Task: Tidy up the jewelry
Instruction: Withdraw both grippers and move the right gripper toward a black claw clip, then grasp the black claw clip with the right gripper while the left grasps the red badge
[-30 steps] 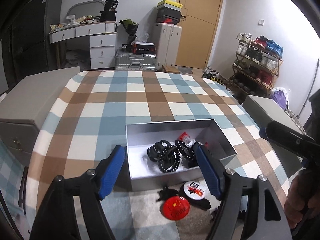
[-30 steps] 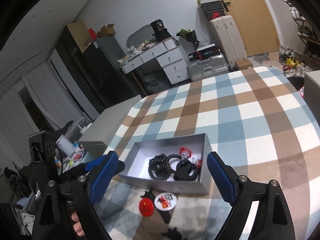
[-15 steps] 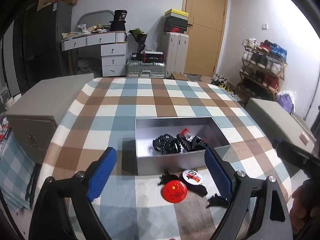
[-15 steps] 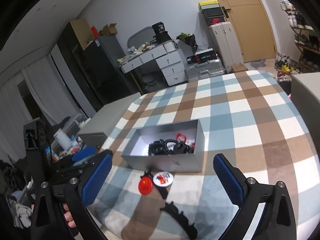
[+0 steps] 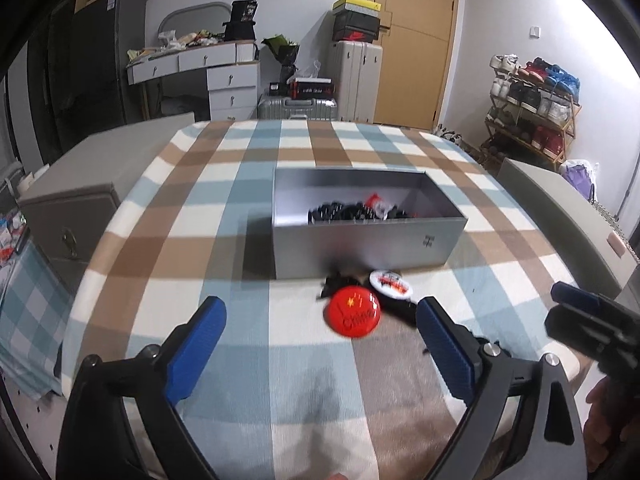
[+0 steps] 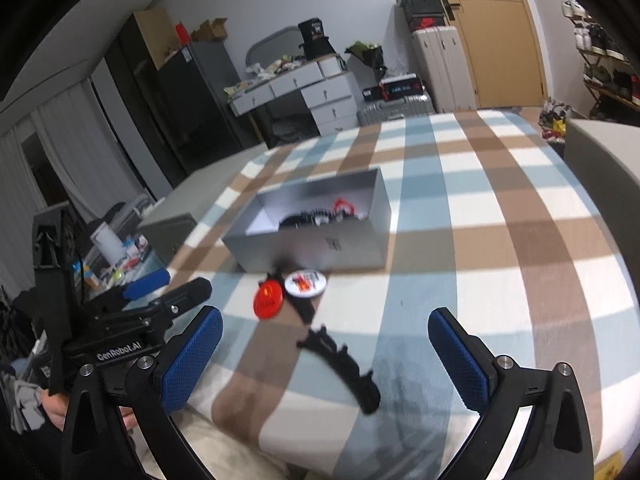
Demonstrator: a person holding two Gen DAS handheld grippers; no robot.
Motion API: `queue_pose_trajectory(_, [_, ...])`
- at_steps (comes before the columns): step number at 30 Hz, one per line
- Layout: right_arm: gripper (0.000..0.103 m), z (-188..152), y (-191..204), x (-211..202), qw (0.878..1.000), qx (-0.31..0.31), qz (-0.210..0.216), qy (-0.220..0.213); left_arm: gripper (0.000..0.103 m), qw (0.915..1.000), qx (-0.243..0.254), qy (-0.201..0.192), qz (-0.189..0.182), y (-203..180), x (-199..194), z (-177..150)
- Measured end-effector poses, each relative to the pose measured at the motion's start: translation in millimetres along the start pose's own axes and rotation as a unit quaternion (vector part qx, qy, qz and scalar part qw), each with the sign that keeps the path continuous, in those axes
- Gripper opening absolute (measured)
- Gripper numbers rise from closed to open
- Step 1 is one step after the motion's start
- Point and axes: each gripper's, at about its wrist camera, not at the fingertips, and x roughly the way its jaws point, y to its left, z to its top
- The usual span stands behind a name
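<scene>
Well, scene: you have a silver box (image 5: 360, 248) on a plaid-covered bed (image 5: 200, 200), with dark hair ties and something red already inside it.
Loose pieces: a red badge (image 5: 353, 311), a white badge (image 5: 390, 282) and a small black piece lie just in front of the box; a long black hair clip (image 6: 344, 364) lies nearer you, seen best from the right wrist.
Left gripper (image 5: 320, 348): its jaws have just been opening and stand wide, nothing between the pads; the red badge sits just ahead of them.
Right gripper (image 6: 326, 354): spread wide and empty, with the hair clip lying between and just beyond its fingertips.
Badges, handling: likely light, stiff and slick-faced, lying flat, so pinch across the rim, edge to edge; the soft cover should let the pads dig under.
Hair clip, handling: probably light rigid plastic with teeth; take it across the narrow middle of its spine, not at a tip, or it may swing.
Risk: the bedding gives, so press too hard and a badge may tilt or slide away.
Drop point: the box is open-topped; the left half looks emptier.
</scene>
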Motion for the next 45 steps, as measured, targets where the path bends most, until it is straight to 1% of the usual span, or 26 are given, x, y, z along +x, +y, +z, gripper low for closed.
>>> queue_pose_trajectory(4, [0.103,-16,-1,7,1.000,-0.001,0.001,0.018,0.094,0.9998,-0.004,0.018,0.005,2,4,-13])
queue_pose_trajectory(7, [0.103,-23,1,10,1.000,-0.004,0.004,0.020,0.093,0.9993,-0.004,0.033,0.015,3,9,-22])
queue_pose_trajectory(9, [0.103,-26,2,14,1.000,0.000,0.013,0.027,0.093,0.9991,-0.009,0.038,0.015,5,11,-26])
queue_pose_trajectory(10, [0.103,-26,3,16,0.999,0.000,0.016,0.030,0.093,0.9991,-0.013,0.038,0.013,6,10,-27])
queue_pose_trajectory(14, [0.103,-27,10,22,0.999,-0.017,-0.001,0.030,0.093,0.9989,-0.029,0.037,0.003,11,6,-29])
queue_pose_trajectory(18, [0.103,-30,11,27,0.999,-0.020,-0.013,0.031,0.093,0.9989,-0.030,0.036,0.007,14,3,-29])
queue_pose_trajectory(20, [0.102,-32,10,27,0.999,-0.022,-0.023,0.025,0.093,0.9990,-0.031,0.026,0.018,21,0,-25])
queue_pose_trajectory(22, [0.099,-33,11,29,0.999,-0.027,-0.030,0.025,0.093,0.9988,-0.036,0.017,0.027,28,-3,-22])
queue_pose_trajectory(24, [0.087,-35,12,32,0.998,-0.030,-0.035,0.029,0.093,0.9984,-0.044,0.016,0.030,35,-4,-19])
queue_pose_trajectory(26, [0.080,-36,11,35,0.998,-0.028,-0.041,0.034,0.093,0.9979,-0.056,0.022,0.024,40,-5,-19])
queue_pose_trajectory(27, [0.075,-38,10,36,0.998,-0.024,-0.043,0.035,0.093,0.9977,-0.061,0.023,0.020,42,-5,-20])
queue_pose_trajectory(28, [0.071,-38,9,37,0.998,-0.021,-0.043,0.035,0.093,0.9974,-0.065,0.023,0.017,44,-4,-21])
queue_pose_trajectory(31, [0.059,-40,10,36,0.998,-0.026,-0.053,0.031,0.093,0.9973,-0.068,0.027,0.012,45,-3,-23])
queue_pose_trajectory(37, [0.044,-41,11,38,0.998,-0.029,-0.053,0.037,0.093,0.9968,-0.073,0.034,-0.002,46,-2,-23])
queue_pose_trajectory(39, [0.034,-41,12,38,0.997,-0.033,-0.057,0.037,0.093,0.9966,-0.072,0.042,0.001,45,0,-24])
queue_pose_trajectory(40, [0.032,-42,12,38,0.997,-0.035,-0.061,0.036,0.093,0.9964,-0.073,0.043,0.001,46,1,-23])
queue_pose_trajectory(41, [0.029,-42,13,38,0.997,-0.038,-0.064,0.036,0.093,0.9963,-0.074,0.044,0.001,47,1,-23])
queue_pose_trajectory(42, [0.022,-43,12,38,0.996,-0.040,-0.067,0.036,0.093,0.9960,-0.077,0.046,0.002,48,2,-24])
queue_pose_trajectory(45, [0.022,-44,12,37,0.996,-0.040,-0.068,0.032,0.093,0.9953,-0.082,0.051,0.004,50,2,-25])
